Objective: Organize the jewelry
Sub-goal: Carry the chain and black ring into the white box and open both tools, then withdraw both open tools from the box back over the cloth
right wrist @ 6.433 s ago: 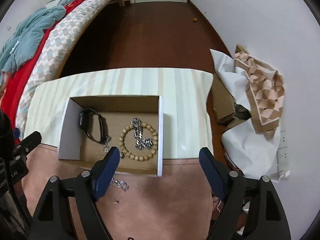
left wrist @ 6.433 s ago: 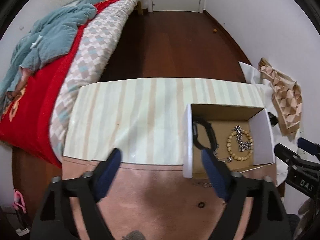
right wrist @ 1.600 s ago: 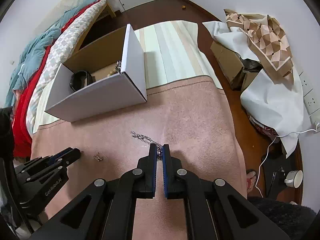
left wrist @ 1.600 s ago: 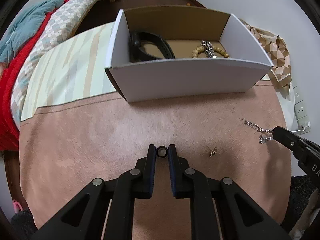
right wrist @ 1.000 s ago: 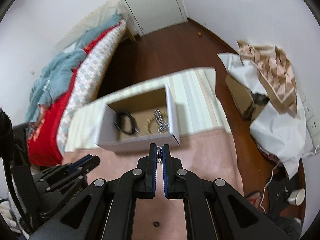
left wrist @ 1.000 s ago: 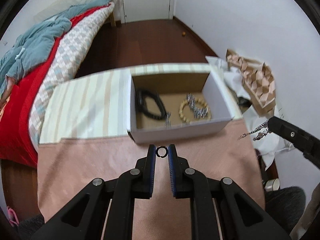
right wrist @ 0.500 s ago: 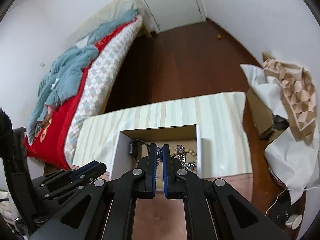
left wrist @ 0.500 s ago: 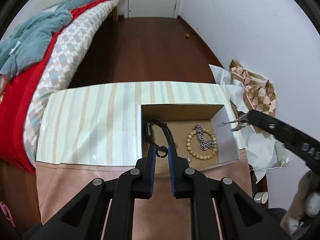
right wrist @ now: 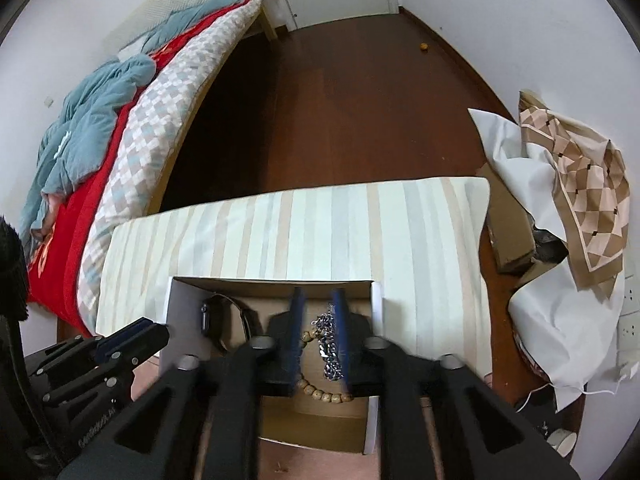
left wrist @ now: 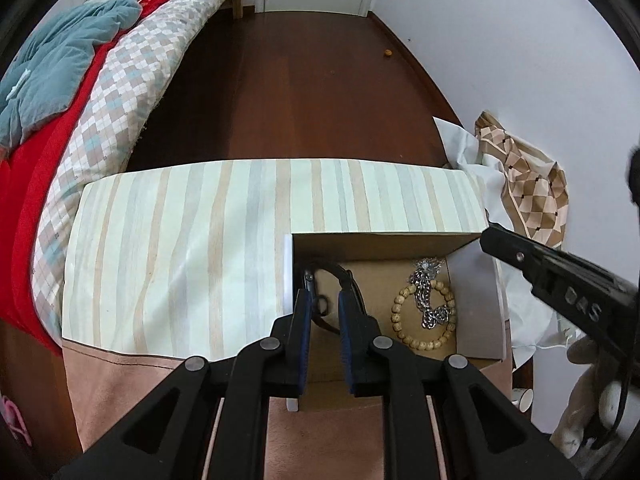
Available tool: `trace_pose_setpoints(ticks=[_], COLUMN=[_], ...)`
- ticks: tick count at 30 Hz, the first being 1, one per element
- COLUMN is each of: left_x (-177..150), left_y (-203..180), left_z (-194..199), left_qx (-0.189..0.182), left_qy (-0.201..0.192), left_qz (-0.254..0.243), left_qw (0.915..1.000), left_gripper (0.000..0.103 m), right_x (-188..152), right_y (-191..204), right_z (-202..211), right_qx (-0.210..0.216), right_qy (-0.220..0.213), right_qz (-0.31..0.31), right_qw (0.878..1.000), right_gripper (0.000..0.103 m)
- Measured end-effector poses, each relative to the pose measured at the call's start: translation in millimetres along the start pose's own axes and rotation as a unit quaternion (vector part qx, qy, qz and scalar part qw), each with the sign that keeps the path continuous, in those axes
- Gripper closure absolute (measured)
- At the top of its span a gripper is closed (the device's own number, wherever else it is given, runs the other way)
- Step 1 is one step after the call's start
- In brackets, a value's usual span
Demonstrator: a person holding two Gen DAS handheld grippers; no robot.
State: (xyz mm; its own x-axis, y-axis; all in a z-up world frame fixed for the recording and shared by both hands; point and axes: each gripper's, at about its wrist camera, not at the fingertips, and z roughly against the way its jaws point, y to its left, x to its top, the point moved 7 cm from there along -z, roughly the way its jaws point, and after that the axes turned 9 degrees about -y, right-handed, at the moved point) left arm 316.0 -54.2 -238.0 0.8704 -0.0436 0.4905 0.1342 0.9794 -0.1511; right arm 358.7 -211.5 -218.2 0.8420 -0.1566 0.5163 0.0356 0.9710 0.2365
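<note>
Both tools hang over the open cardboard box (left wrist: pixel 476 292), which sits on the striped mat (left wrist: pixel 192 240), so that whatever they let go falls inside rather than onto the cloth; the left gripper (left wrist: pixel 323 305) stands over the box's left part, its blue pads (left wrist: pixel 303 312) parted a little, and a small dark ring (left wrist: pixel 322 304) shows in the gap, though whether it is still pinched or already loose I cannot tell; beneath it lies the black band (right wrist: pixel 218 322). The right gripper (right wrist: pixel 318 322) is over the box's right part, jaws apart and holding nothing that shows; between them the silver chain (right wrist: pixel 330 350) lies across the wooden bead bracelet (right wrist: pixel 320 392) on the box floor, so that drop looks made.
</note>
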Motion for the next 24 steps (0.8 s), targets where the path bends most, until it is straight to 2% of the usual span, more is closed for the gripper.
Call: trace_pose_setpoints(ticks=[1, 4, 5, 6, 8, 9, 12, 16, 19, 21, 24], left_x=[1.2, 4.8, 6.4, 7.6, 10.4, 10.9, 8.2, -2.9, -14.9, -22.3, -35.3], left_y=[0.7, 5.4, 7.4, 10.3, 16.8, 22.0, 31.3, 38.5, 41.7, 42.0, 43.1], left_z=[0.5, 6.8, 9.8, 13.5, 20.6, 27.0, 36.4, 47.0, 51.2, 52.8, 56.7], left_qx=[-0.001, 0.002, 0.003, 0.009, 0.02, 0.032, 0.046, 0.07, 0.084, 0.094, 0.111], left_qy=[0.0, -0.005, -0.009, -0.014, -0.027, -0.037, -0.045, -0.054, -0.053, -0.048, -0.043], left_qz=[0.002, 0.013, 0.017, 0.019, 0.025, 0.027, 0.027, 0.017, 0.011, 0.006, -0.006], left_qw=[1.0, 0.9999, 0.9998, 0.9997, 0.9991, 0.9984, 0.9976, 0.996, 0.995, 0.9944, 0.9928], left_gripper=[0.09, 0.084, 0.075, 0.059, 0.036, 0.033, 0.032, 0.029, 0.027, 0.01, 0.006], right_x=[-0.1, -1.5, -2.5, -4.1, -7.9, -9.4, -18.8, -38.9, -52.4, -61.1, -70.1], right_y=[-0.6, -4.2, -4.9, -6.3, -9.5, -10.4, -15.1, -13.8, -12.0, -11.2, -7.3], right_z=[2.6, 14.8, 19.5, 23.7, 32.3, 35.9, 47.0, 58.3, 62.8, 66.0, 71.9], right_qx=[0.002, 0.0, 0.0, -0.003, -0.011, -0.011, -0.03, -0.054, -0.07, -0.082, -0.099], right_qy=[-0.002, -0.012, -0.016, -0.018, -0.023, -0.025, -0.028, -0.024, -0.018, -0.015, -0.015], right_qz=[-0.003, -0.01, -0.013, -0.015, -0.018, -0.02, -0.016, -0.002, 0.007, 0.012, 0.021], right_qw=[1.0, 1.0, 1.0, 1.0, 1.0, 0.999, 0.999, 0.998, 0.997, 0.996, 0.995], right_gripper=[0.064, 0.063, 0.062, 0.057, 0.046, 0.041, 0.033, 0.015, 0.006, 0.002, 0.002])
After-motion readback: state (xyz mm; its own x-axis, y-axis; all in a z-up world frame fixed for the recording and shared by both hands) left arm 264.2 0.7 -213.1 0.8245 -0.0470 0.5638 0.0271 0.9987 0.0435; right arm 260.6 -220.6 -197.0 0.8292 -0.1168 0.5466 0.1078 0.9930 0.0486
